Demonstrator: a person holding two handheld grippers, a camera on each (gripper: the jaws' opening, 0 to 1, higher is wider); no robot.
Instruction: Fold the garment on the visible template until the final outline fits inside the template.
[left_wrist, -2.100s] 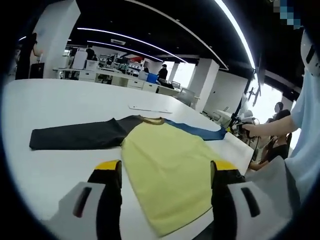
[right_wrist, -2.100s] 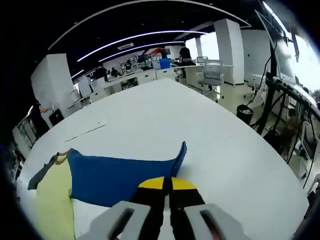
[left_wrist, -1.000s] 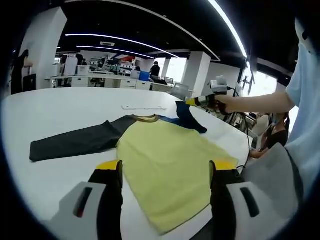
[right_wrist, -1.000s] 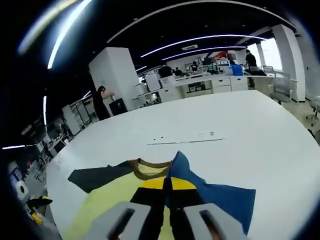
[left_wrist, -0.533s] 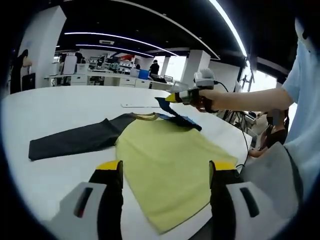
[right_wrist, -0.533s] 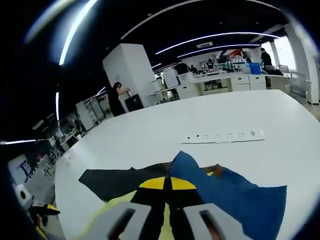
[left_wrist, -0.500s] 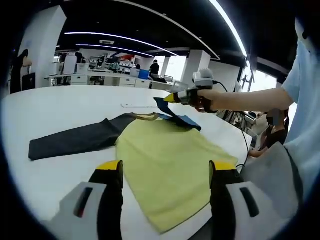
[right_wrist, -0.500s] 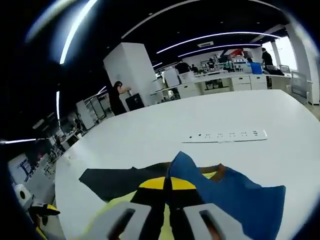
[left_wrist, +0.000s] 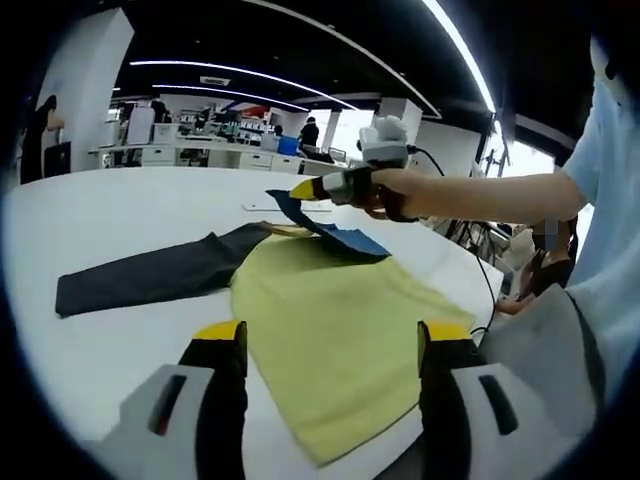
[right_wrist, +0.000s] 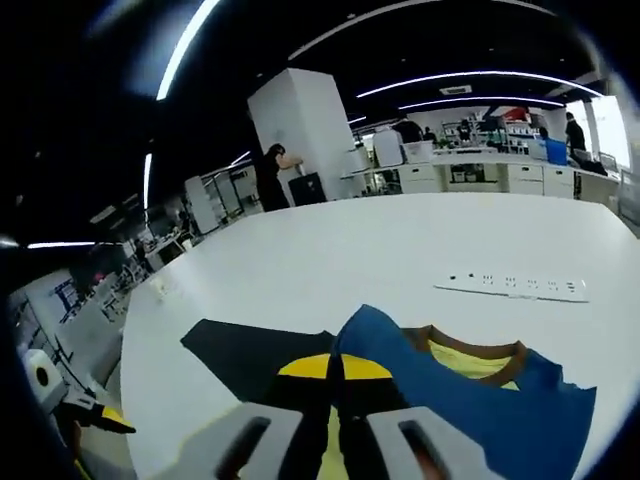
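A white power strip lies flat on the white table, at the right of the right gripper view; in the left gripper view it is a thin pale bar just above centre. Behind the table edge a broad white column rises at upper centre of the right gripper view, with a person in dark clothes standing just left of it. White desks with monitors and clutter run along the upper right. Long curved ceiling light strips cross the dark ceiling at the top of the left gripper view. Another person stands far back, near a bright window.
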